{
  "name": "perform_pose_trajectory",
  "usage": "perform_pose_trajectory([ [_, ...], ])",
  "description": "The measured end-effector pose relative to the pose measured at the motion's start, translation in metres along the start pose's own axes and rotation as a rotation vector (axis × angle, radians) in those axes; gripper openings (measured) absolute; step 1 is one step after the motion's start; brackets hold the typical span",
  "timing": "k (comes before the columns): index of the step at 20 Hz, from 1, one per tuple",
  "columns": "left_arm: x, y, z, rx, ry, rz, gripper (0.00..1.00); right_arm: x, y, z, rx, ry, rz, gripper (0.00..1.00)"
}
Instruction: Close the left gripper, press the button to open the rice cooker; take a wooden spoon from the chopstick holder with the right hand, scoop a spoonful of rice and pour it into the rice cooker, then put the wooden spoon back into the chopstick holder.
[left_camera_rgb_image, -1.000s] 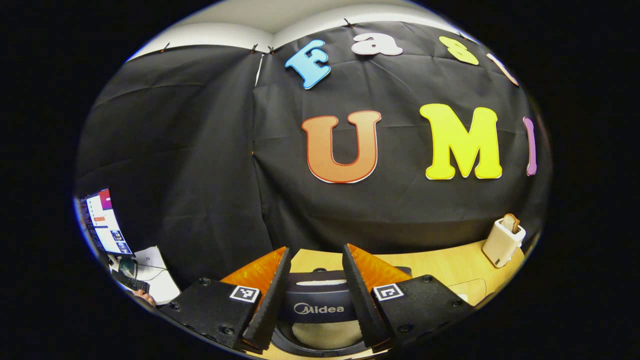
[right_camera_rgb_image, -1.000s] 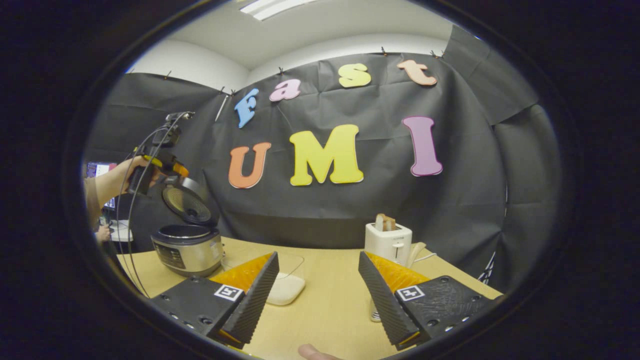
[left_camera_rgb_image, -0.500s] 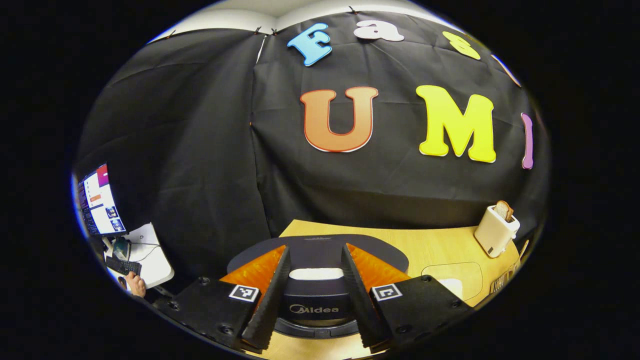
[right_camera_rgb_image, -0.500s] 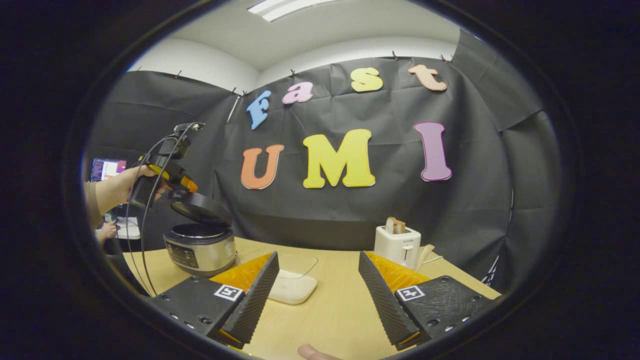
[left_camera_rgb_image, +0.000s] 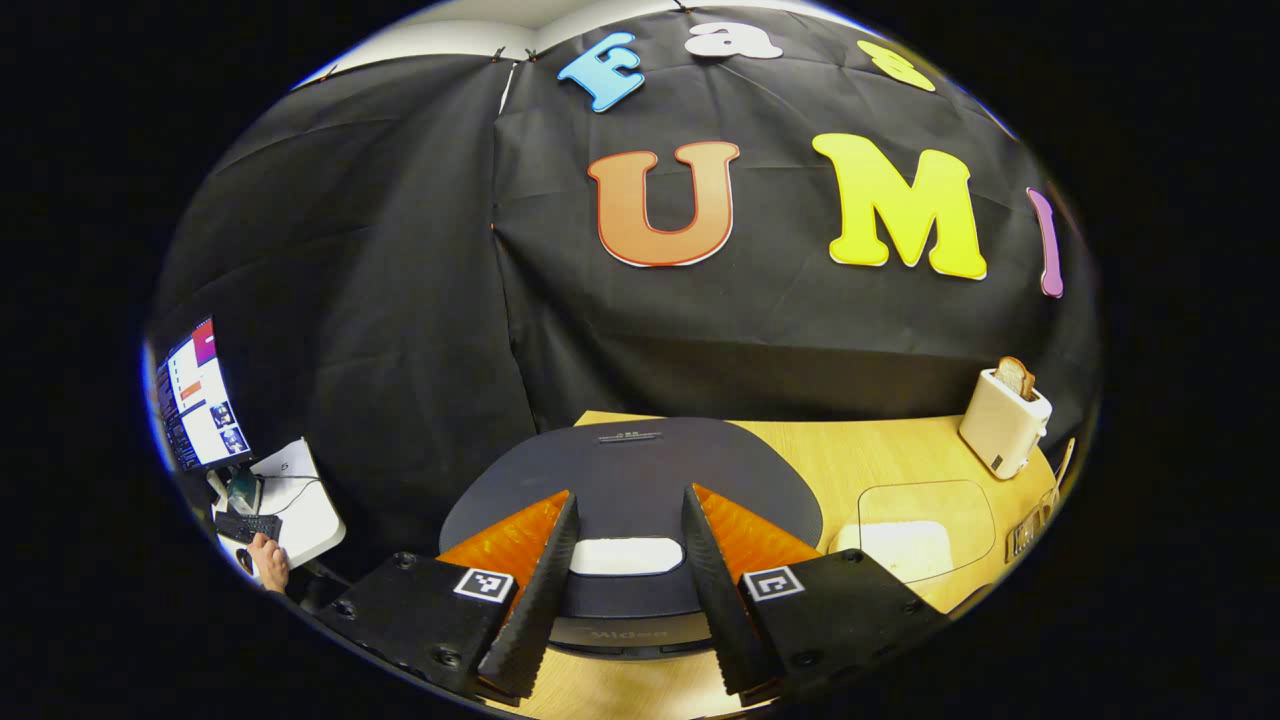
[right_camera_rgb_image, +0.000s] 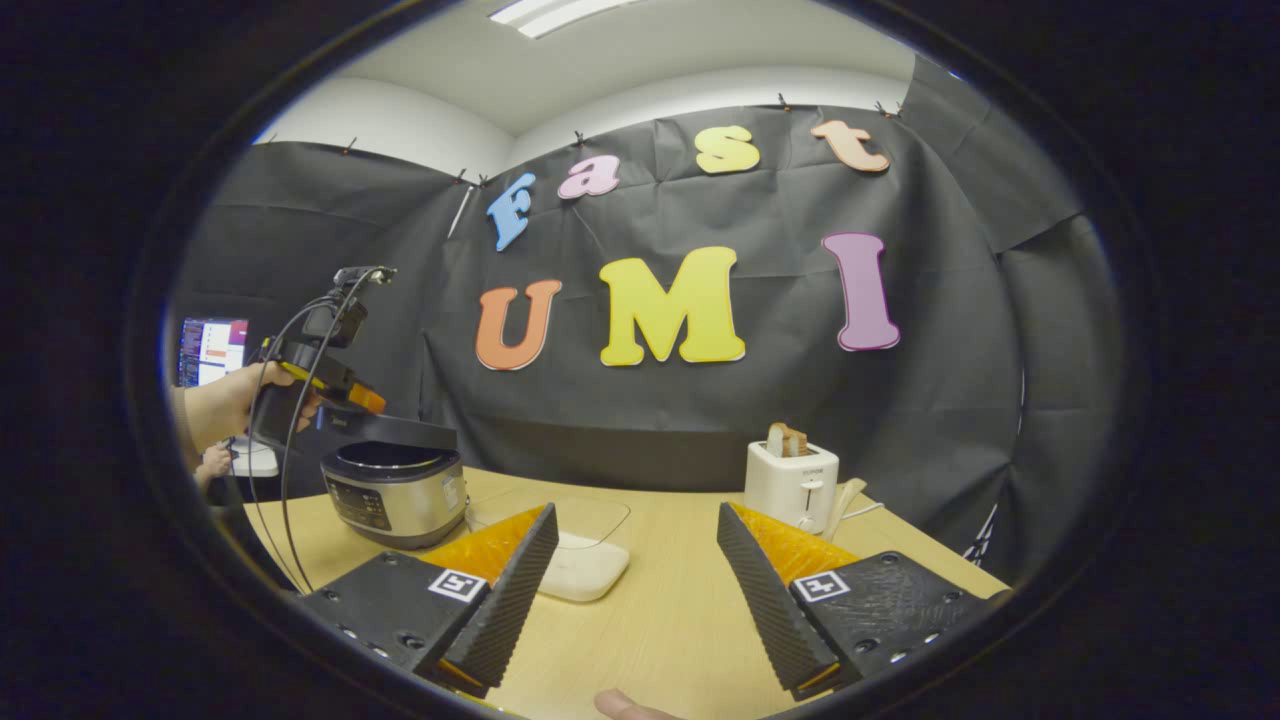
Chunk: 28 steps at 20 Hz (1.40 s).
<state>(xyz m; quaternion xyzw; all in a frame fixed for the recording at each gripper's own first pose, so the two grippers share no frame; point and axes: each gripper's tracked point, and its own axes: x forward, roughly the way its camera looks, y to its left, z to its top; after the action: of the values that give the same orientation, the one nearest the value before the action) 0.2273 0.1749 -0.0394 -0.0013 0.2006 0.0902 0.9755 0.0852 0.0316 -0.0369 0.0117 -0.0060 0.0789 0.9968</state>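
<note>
Pale wooden table (right_camera_rgb_image: 650, 620) carries the silver rice cooker (right_camera_rgb_image: 395, 495); its dark round lid (left_camera_rgb_image: 630, 480), raised a second ago, now lies nearly shut under the left gripper (left_camera_rgb_image: 625, 590), jaws spread. Right gripper (right_camera_rgb_image: 635, 590) hangs spread, empty; task seems near its end.

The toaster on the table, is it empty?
No, a slice of bread sticks up out of the toaster in the right gripper view.

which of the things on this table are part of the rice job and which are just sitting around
Part of the job: rice cooker, its lid almost down; clear container of rice; left tool; right tool.

Just sitting around: toaster holding bread; monitor and keyboard off to the side.
</note>
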Motion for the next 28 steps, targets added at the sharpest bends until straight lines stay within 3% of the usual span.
perform_pose_trajectory([
  [3, 0.005, -0.003, -0.031, -0.011, 0.067, -0.02, 0.69, 0.0, 0.001, -0.002, -0.006, 0.008, 0.005, 0.96],
  [14, -0.002, -0.003, -0.034, -0.041, -0.22, 0.087, 0.66, -0.001, 0.016, -0.016, -0.019, 0.03, 0.05, 0.94],
  [15, -0.002, -0.004, -0.034, -0.058, -0.248, 0.088, 0.59, -0.002, 0.017, -0.017, -0.021, 0.034, 0.051, 0.94],
  [16, -0.002, -0.004, -0.033, -0.065, -0.274, 0.09, 0.66, -0.002, 0.017, -0.018, -0.023, 0.037, 0.053, 0.94],
  [21, -0.012, -0.006, -0.03, -0.028, -0.285, 0.106, 0.65, -0.004, 0.009, -0.015, -0.024, 0.039, 0.012, 0.95],
  [28, -0.082, -0.073, 0.011, -0.027, -0.371, -0.052, 0.64, -0.041, 0.006, 0.023, -0.059, -0.022, -0.055, 0.97],
])
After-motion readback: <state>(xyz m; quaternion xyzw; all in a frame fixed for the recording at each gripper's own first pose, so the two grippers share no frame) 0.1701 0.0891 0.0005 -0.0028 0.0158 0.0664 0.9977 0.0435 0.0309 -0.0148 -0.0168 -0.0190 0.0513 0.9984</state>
